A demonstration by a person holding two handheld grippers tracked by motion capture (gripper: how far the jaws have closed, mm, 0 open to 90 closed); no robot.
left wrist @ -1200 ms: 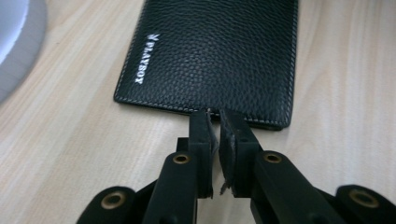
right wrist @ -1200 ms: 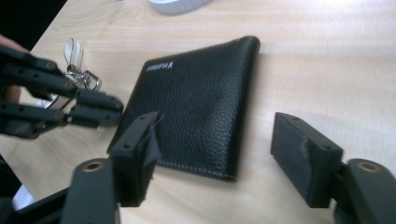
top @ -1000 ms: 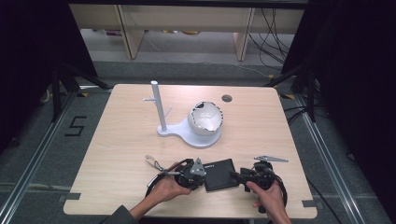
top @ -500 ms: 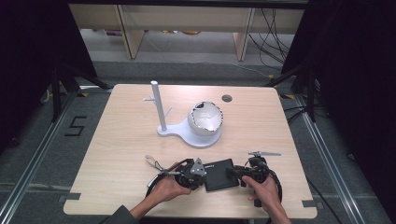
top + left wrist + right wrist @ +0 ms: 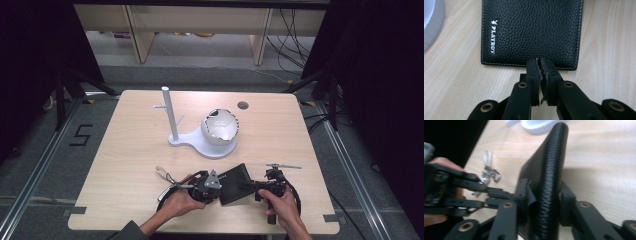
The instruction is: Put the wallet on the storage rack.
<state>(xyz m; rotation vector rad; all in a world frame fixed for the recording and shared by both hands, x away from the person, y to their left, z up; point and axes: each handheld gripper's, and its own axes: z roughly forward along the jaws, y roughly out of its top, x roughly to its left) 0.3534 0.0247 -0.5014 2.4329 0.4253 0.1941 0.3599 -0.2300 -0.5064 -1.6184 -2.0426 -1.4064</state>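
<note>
You have a black leather wallet [image 5: 236,183] near the front edge of the table [image 5: 130,145], between your 2 hands. Your left tool [image 5: 540,65] has its 2 jaws brought together at the wallet's near stitched edge; in the left gripper view the tips pinch a thin ragged bit there, so it is clamped on the wallet's edge, with the wallet lying flat and its "PLAYBOY" lettering and small logo on the upper face. Your right tool [image 5: 544,192] has its jaws on either side of the wallet's rounded spine, which rises between them in the right gripper view; the jaws press against both faces. In the high view the right side of the wallet looks lifted off the table, though how far is hard to judge. Farther back stands a white stand [image 5: 200,142] with an upright post [image 5: 169,114] and a round base carrying a white bowl-like shell [image 5: 220,127] with a jagged, broken-looking rim; its inside looks pale and you cannot tell whether anything lies in it. Beside your left hand [image 5: 180,202] lies a small metal clip or key piece [image 5: 163,173], blurred in the right gripper view. Your right hand [image 5: 282,207] grips the tool's handle, and both forearms are cut off at the bottom edge.
</note>
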